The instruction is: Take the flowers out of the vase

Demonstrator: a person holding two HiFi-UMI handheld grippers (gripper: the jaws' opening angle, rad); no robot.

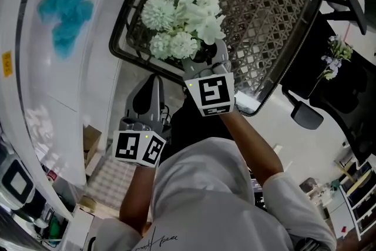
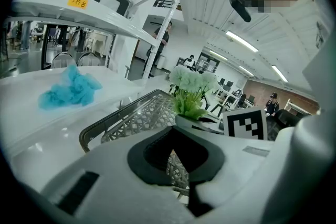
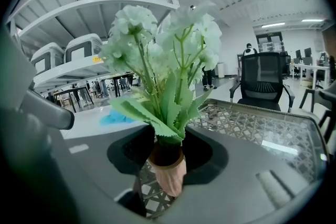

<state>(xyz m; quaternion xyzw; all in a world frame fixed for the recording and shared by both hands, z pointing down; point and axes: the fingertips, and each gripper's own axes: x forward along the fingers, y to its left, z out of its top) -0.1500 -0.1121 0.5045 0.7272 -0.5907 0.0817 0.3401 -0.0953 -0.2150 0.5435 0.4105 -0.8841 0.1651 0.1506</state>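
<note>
A bunch of pale green-white flowers [image 1: 182, 20] [image 2: 191, 81] [image 3: 163, 44] stands upright in a small pinkish vase [image 3: 170, 170] on a woven-pattern tray [image 1: 264, 9]. My right gripper [image 1: 205, 57] [image 3: 168, 155] reaches in at the base of the bunch. Its jaws stand wide on either side of the vase neck, and the leaves hide where pads and vase meet. In the head view the blooms cover most of the vase. My left gripper [image 1: 150, 91] [image 2: 173, 165] hangs back short of the tray's near edge, shut and holding nothing.
The tray [image 2: 136, 118] [image 3: 262, 128] rests on a white table. A blue cloth [image 1: 64, 9] [image 2: 71, 89] lies on the table to the left. A black office chair [image 3: 262, 81] stands past the tray, and another small bunch of flowers [image 1: 335, 59] lies off to the right.
</note>
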